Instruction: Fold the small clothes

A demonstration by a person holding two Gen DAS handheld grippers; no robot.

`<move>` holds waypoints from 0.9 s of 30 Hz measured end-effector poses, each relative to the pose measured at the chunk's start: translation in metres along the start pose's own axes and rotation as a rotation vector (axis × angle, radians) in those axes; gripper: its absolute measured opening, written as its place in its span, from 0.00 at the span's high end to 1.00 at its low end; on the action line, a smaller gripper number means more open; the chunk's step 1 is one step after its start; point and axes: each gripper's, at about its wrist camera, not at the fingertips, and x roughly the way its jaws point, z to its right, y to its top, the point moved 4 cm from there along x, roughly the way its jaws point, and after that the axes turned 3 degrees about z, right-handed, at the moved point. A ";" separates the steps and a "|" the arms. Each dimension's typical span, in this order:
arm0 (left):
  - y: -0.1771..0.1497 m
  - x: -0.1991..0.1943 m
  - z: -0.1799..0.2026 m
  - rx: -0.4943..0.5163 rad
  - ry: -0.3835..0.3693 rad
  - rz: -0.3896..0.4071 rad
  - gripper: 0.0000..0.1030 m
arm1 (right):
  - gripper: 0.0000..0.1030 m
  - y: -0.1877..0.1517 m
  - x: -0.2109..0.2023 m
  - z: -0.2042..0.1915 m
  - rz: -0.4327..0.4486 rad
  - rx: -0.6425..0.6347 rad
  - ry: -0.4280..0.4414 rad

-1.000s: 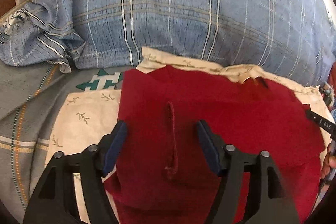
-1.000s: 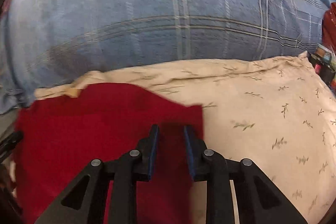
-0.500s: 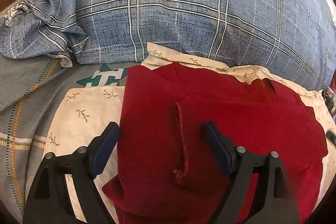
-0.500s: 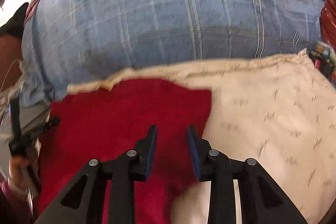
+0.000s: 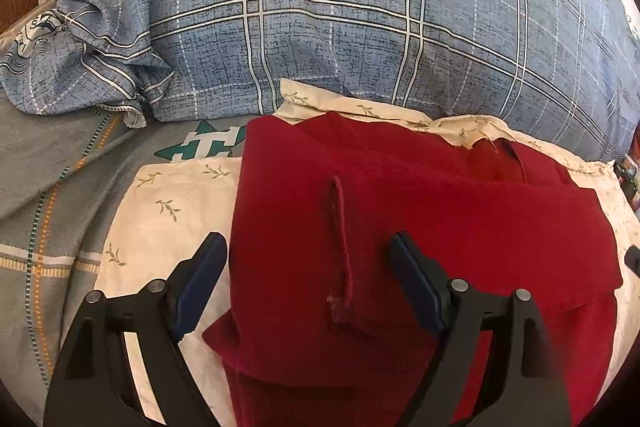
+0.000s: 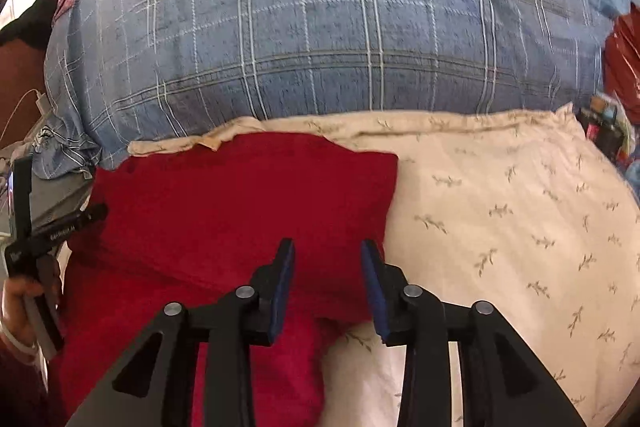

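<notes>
The dark red knitted garment, partly folded, lies on the cream leaf-print pillow with its long axis crosswise, directly under the wide-open, empty left tool, while the right tool, just loosened and gripping nothing, hovers over its right edge.

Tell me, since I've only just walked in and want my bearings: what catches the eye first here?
The dark red garment stands out first, folded and lying on a cream leaf-print sheet in the middle. Behind it rises a big blue checked pillow with a round badge. The left gripper hangs wide open over the garment, and the right gripper, its jaws just opening, is empty above the garment's right edge.
</notes>
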 end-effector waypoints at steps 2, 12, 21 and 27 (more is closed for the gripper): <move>-0.001 -0.002 0.000 0.002 0.000 0.002 0.19 | 0.65 0.001 0.003 -0.004 -0.003 0.001 0.009; -0.005 -0.001 -0.002 -0.016 -0.022 -0.027 0.19 | 0.60 -0.010 0.047 -0.002 -0.062 -0.023 -0.047; -0.039 -0.052 -0.020 0.004 -0.114 -0.062 0.19 | 0.38 -0.042 -0.019 0.006 -0.099 0.004 0.080; -0.084 -0.090 -0.041 -0.013 -0.117 -0.097 0.19 | 0.38 -0.087 -0.053 0.007 -0.179 0.032 0.178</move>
